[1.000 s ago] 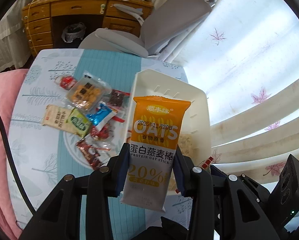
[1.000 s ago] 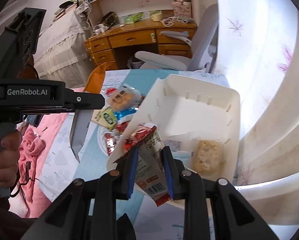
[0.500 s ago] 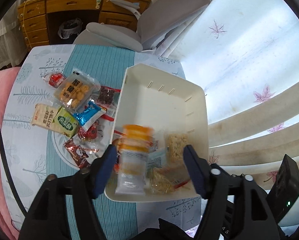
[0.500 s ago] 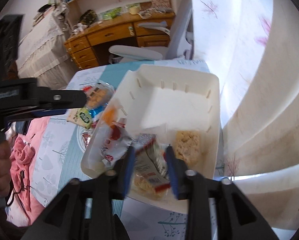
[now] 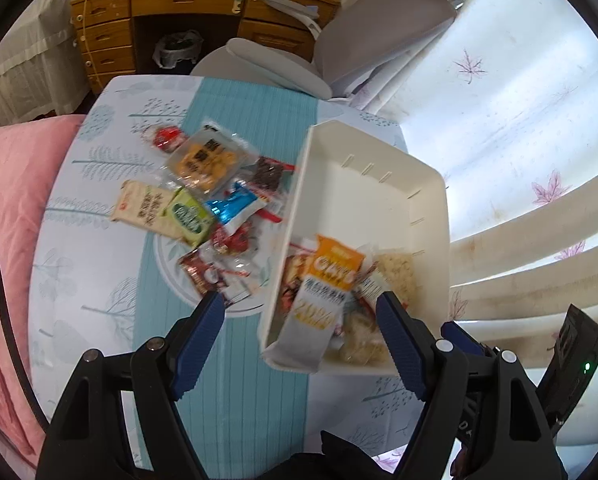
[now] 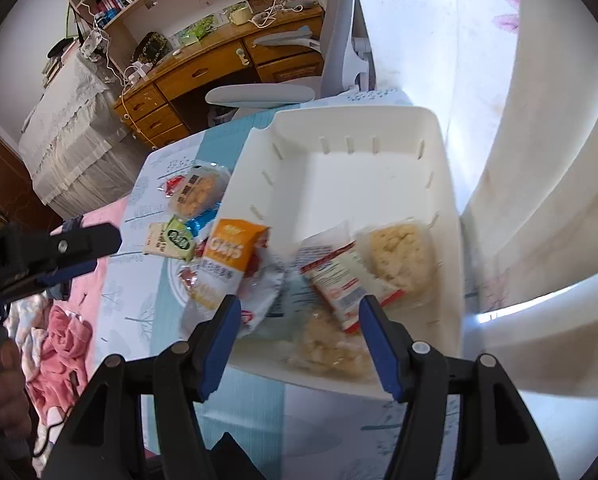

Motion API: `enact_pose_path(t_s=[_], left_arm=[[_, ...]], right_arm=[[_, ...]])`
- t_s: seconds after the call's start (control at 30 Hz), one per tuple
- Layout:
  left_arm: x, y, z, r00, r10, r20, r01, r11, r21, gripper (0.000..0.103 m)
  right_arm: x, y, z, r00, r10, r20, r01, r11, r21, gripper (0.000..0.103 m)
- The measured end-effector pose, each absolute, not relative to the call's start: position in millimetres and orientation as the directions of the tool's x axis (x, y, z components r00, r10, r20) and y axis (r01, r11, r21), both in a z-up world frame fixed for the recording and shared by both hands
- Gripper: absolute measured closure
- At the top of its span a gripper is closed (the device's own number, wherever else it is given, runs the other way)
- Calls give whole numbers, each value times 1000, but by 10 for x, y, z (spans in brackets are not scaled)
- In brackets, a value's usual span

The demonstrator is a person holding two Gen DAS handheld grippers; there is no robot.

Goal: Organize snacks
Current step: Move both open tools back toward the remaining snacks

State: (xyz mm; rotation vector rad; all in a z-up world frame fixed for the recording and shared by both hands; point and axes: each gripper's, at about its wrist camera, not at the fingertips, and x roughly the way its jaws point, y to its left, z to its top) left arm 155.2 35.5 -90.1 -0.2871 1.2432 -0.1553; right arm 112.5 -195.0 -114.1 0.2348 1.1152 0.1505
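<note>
Partly hidden — oat bar (image 5: 327,284) overlaps blurred packets; bin (image 5: 379,184) front rim cut off.

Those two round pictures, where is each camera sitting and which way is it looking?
Left wrist view: on the left gripper, looking steeply down at the white bin and loose snacks; its open fingers show.
Right wrist view: on the right gripper, looking down into the bin; its open fingers and the person's other hand show.
Shared: bin, orange oat bar, wooden desk.
</note>
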Motion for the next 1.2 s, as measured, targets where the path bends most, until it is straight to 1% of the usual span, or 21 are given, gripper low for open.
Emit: enact_pose_path(t_s=[0.2,0.33,0.47,0.7,0.8,1.2], left_arm=[[1344,633,-878,283,-246,-927,-54,961,-272,26],[1212,845,-862,262,-253,-931,-45,961,-274,26],[1138,1055,-832,240,-260,-935,-28,961,-275,26],[1077,1478,-677,230,-266,-936,59,964,-259,26],[1101,1684,-662,223,-269,-937,84,963,-256,23],[1475,2415,-826,178,-277,-944,174,953,-247,23]], right_arm=[[1062,-1720,-1190,413,269,-870,21,952,305,40],[1024,-1552,-1194,422,260,-869,41,951,305,40],[989,-1370,-1205,418,241,-876,104,945,310,40],[927,-968,-1146,466,216,-858,192,922,336,40],[918,-757,-1149,476,206,-855,219,914,342,40],[911,-54,-1336,468,137,-873,315,897,310,40]])
